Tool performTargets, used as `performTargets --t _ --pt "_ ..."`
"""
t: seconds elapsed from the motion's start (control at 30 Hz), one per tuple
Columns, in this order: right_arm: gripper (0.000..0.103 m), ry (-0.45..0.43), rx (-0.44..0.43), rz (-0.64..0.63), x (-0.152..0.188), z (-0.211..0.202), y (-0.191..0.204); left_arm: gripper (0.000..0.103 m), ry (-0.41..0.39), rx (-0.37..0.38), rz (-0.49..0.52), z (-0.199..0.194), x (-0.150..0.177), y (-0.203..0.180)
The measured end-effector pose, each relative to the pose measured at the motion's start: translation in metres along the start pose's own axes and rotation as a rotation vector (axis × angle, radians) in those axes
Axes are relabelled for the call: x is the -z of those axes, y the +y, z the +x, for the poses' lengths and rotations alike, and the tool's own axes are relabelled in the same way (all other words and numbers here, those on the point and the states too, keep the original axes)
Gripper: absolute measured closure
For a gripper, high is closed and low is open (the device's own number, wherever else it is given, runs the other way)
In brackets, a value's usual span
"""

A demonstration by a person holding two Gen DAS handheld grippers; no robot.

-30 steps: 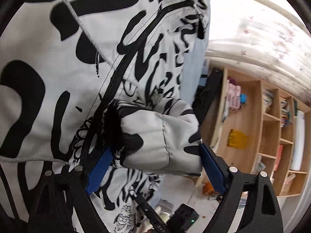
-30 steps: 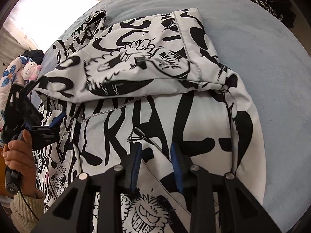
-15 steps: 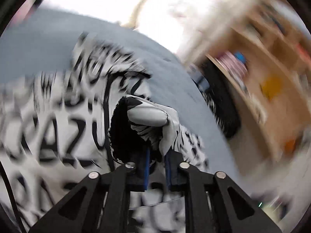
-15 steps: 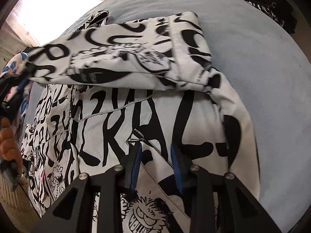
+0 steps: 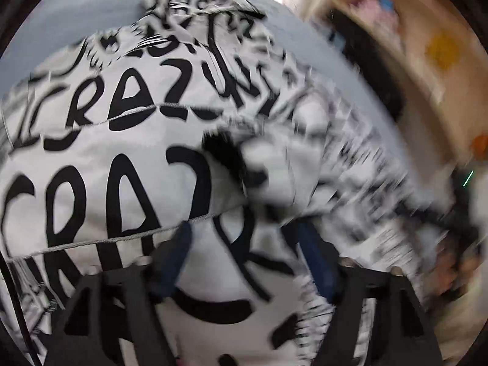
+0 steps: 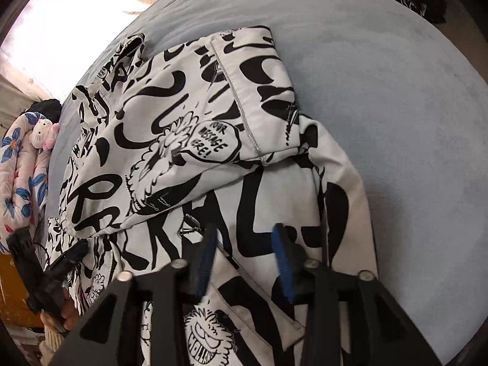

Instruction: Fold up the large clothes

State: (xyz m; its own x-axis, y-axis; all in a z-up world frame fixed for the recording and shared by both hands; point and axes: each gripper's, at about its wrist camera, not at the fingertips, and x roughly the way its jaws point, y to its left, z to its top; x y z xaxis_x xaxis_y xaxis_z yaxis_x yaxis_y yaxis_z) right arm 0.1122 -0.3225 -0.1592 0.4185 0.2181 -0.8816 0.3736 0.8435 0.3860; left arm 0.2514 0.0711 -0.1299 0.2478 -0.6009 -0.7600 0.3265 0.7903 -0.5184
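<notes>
The grey-blue bed (image 6: 396,97) carries my black-and-white graffiti-print jacket (image 6: 189,158), sleeve (image 6: 244,70) folded across its body to narrow it. My left gripper (image 5: 244,259) stands apart, empty, just released. My right gripper (image 6: 244,256), apart, hovers over the near hem.

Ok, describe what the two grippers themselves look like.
Both match: the right gripper and left gripper have matte black angular frames with cut-out openings, silver round bolt heads, and blue pads lining the fingers. The left wrist view is blurred.
</notes>
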Motion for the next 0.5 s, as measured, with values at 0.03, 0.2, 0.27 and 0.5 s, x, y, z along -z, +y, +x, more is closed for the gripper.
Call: performTargets --t 0.03,0.2,0.27,0.5 --pt "0.056 -0.007 -0.005 -0.003 0.001 -0.003 0.002 0.026 -0.013 0.052 -0.05 -0.004 0.0 0.01" --pt "0.055 -0.019 -0.006 -0.024 0.001 -0.007 0.011 0.019 0.022 0.212 -0.329 0.015 -0.028 0.059" --pt "0.055 -0.013 -0.003 -0.03 0.002 -0.005 0.014 0.019 0.098 0.254 -0.396 0.035 -0.034 0.07" --pt "0.055 -0.004 0.036 -0.033 -0.002 0.005 0.014 0.042 0.138 0.289 -0.295 0.068 -0.056 0.041"
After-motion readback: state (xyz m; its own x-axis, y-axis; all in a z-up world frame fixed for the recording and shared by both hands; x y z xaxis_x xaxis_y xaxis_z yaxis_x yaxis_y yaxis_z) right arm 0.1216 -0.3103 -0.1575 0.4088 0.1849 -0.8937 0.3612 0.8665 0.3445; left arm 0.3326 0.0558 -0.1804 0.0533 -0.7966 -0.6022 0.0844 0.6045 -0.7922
